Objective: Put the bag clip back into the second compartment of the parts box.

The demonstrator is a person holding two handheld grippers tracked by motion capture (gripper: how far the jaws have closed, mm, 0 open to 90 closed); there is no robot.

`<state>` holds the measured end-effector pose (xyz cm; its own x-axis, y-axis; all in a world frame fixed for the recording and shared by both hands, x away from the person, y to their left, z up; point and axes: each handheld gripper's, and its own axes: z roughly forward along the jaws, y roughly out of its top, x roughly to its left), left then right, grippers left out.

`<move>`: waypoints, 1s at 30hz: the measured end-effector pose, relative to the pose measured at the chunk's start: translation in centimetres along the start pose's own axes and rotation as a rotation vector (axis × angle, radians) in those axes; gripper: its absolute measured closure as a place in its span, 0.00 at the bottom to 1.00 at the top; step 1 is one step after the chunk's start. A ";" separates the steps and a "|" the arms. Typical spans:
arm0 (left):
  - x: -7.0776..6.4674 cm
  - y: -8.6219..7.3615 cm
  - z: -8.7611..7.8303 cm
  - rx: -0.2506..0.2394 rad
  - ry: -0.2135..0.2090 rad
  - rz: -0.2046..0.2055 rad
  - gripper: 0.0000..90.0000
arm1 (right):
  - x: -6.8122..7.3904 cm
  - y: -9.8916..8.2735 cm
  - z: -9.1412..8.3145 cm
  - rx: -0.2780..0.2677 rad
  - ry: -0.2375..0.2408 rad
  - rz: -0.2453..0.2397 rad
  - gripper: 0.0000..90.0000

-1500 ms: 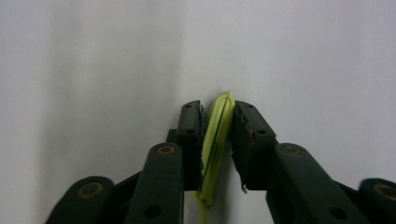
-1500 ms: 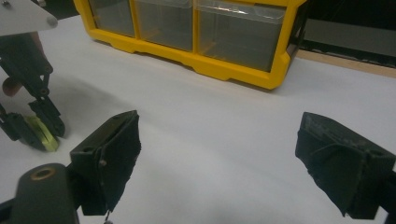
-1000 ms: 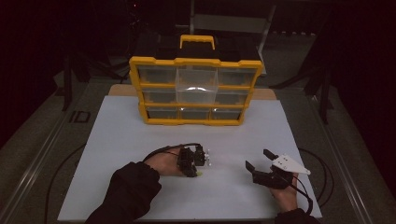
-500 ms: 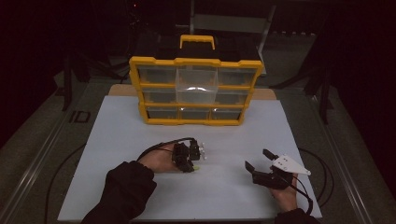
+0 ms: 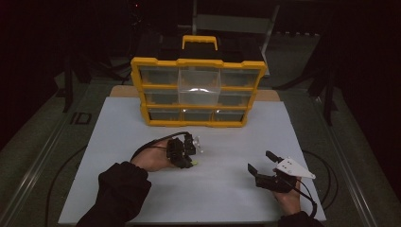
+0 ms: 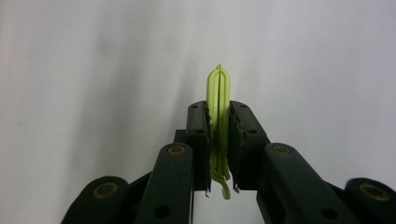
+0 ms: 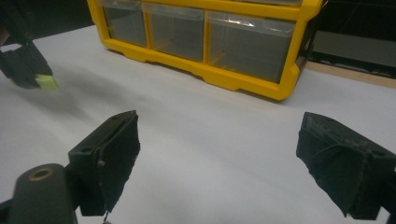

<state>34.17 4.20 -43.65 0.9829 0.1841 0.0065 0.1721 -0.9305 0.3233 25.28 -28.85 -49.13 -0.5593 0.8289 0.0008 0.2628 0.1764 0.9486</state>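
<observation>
Left claw (image 5: 187,153): pressed together on a thin green clip (image 6: 218,116), which stands on edge between the pads with its rounded tip poking out past them; held above the white sheet (image 5: 142,189), left of centre.
Clip, high view: a small green spot (image 5: 195,163) at the claw's tip, well apart from every edge of the sheet.
Organizer (image 5: 198,90): yellow, clear drawers, at the sheet's far edge; bare tabletop lies between it and both claws.
Right claw (image 5: 261,163): spread wide, nothing between the pads, low near the sheet's right front corner.
Gap between claws: bare sheet, wide.
</observation>
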 end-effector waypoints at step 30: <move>1.4 -0.4 -4.6 -0.034 0.022 -0.022 0.89 | 0.2 0.2 -0.2 -0.025 -0.007 -0.005 0.11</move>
<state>35.21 6.32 -39.41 0.9772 0.2116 0.0200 0.1909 -0.9150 0.3555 25.05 -28.72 -48.86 -0.5551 0.8318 -0.0057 0.2407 0.1672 0.9561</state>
